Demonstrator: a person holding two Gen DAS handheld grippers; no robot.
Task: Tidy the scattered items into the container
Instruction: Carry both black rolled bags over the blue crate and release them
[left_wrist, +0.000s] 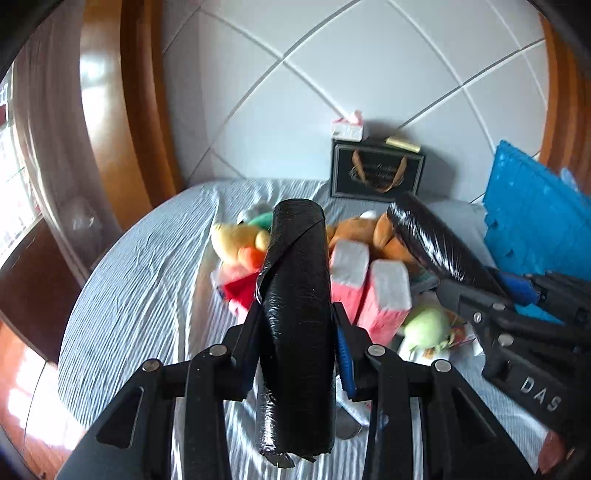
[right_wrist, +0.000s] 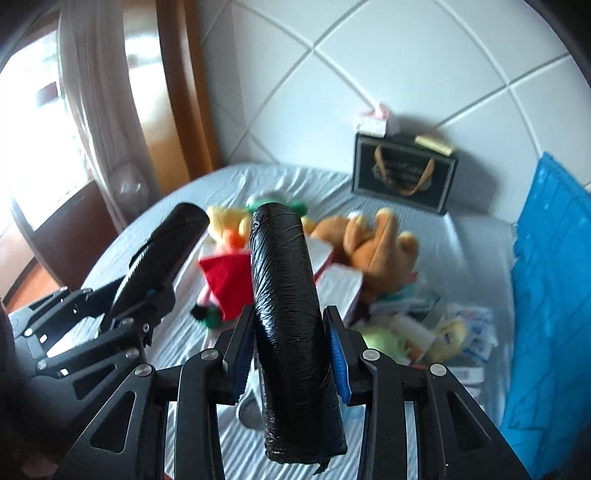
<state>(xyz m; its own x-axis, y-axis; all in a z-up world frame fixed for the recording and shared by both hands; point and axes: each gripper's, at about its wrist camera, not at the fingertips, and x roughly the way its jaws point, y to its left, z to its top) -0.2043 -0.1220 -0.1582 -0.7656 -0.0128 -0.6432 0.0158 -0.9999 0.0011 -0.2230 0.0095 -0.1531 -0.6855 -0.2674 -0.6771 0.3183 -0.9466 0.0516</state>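
The left gripper (left_wrist: 297, 325) is clamping a black roll (left_wrist: 295, 295) at frame centre; the right gripper (right_wrist: 290, 332) is gripping another roll (right_wrist: 284, 295). Plush toys (left_wrist: 240, 243) are lying mid-frame on the striped sheet (left_wrist: 147, 266), the blue crate (left_wrist: 532, 214) standing at right.

The right gripper (right_wrist: 291, 345) clamps a black roll (right_wrist: 286, 295) above a bed (right_wrist: 280, 181) strewn with plush toys (right_wrist: 373, 240), beside the left gripper (right_wrist: 147, 291).
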